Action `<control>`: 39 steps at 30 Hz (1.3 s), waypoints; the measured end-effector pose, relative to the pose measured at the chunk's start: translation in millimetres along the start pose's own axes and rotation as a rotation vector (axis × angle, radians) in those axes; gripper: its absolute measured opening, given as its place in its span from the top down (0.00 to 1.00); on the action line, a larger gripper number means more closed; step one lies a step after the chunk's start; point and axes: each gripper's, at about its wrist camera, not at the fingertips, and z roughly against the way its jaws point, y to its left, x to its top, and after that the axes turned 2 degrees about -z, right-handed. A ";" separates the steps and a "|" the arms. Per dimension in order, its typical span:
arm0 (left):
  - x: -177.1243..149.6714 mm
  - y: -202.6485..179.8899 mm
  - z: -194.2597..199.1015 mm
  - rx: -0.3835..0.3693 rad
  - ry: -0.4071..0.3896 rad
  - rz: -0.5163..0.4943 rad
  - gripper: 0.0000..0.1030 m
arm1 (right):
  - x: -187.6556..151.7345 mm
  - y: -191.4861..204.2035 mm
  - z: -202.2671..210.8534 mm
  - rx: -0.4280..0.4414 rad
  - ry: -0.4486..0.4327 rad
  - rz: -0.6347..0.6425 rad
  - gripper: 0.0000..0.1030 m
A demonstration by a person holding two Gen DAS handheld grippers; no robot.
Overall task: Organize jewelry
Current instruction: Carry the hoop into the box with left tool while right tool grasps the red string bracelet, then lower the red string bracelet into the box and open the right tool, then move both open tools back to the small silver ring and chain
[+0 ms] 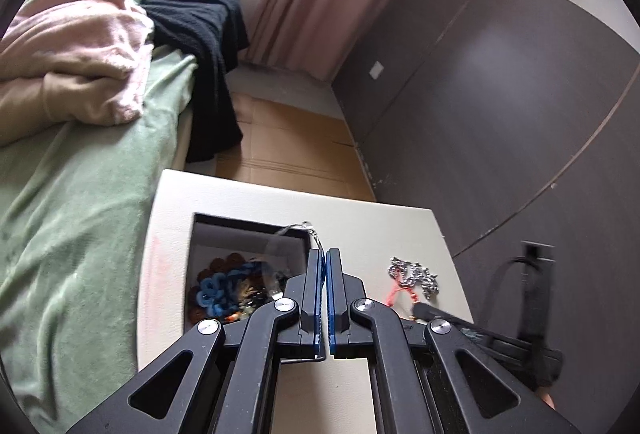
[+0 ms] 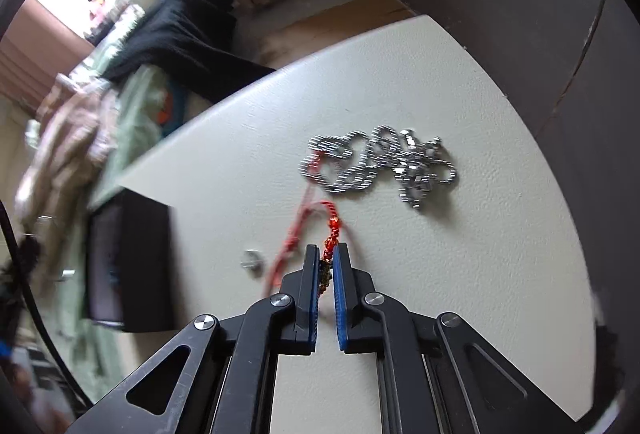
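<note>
Pinching a knotted red cord bracelet [image 2: 326, 254], the right gripper [image 2: 327, 258] sits low centre over the pebbled white worktop [image 2: 480, 254]. A tangled silver chain [image 2: 380, 162] lies just beyond. Left gripper [image 1: 324, 258], fingers together, nips a thin silver chain [image 1: 316, 238] beside the black box [image 1: 244, 238] of beads.

Crowded counter, open edges

The black jewelry box [image 1: 248, 234] blocks the counter's [image 1: 368, 222] left side and the silver chain [image 2: 376, 162] its right; bare surface lies between and beyond. The dark wall [image 1: 500, 114] closes the right, the bed [image 1: 80, 194] the left.
</note>
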 end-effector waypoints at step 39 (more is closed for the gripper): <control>2.4 36.1 25.5 0.138 -0.055 0.117 0.18 | -21.3 64.1 51.6 0.456 -0.136 0.052 0.46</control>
